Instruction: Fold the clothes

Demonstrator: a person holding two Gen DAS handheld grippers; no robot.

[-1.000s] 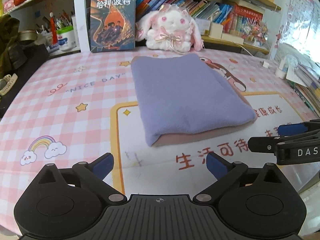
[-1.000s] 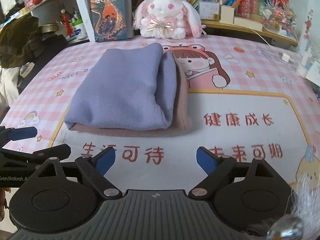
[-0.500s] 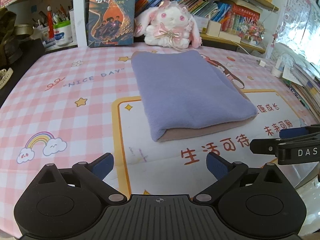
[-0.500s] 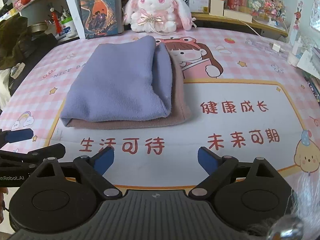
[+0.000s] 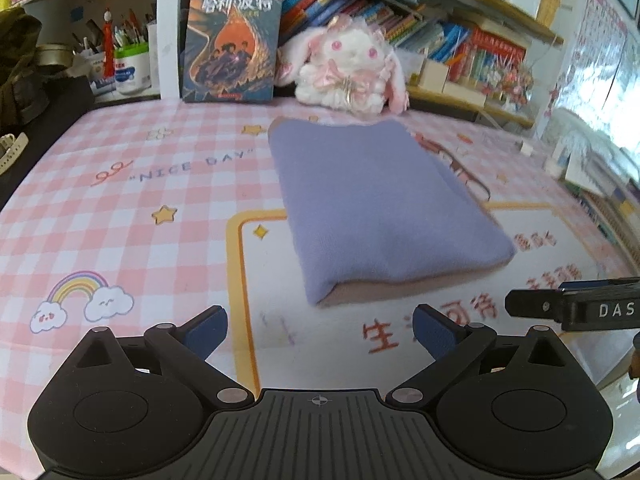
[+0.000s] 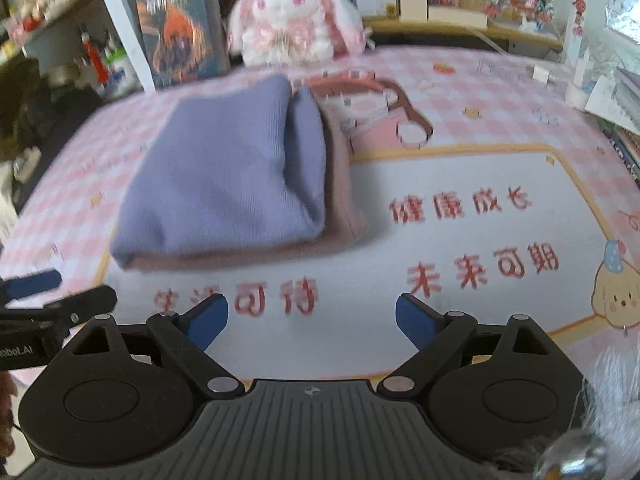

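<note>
We look down over the desk (image 5: 120, 184), covered by a pink checked mat that reaches its near edge. The folded garment (image 5: 380, 208) lies at the middle of the desk, well short of the back edge: a purple layer on top, a pinkish layer showing beneath along its near and right sides. It looks already squared into a compact packet, so we judge the folding is close to finished. At the back edge stand a book (image 5: 234, 40) and a plush rabbit (image 5: 348, 68), clear of the working space. Our left gripper (image 5: 320, 326) and right gripper (image 6: 312, 316) hover above the near edge, both with jaws wide and nothing between them, just short of the garment, probably released to leave it undisturbed.
</note>
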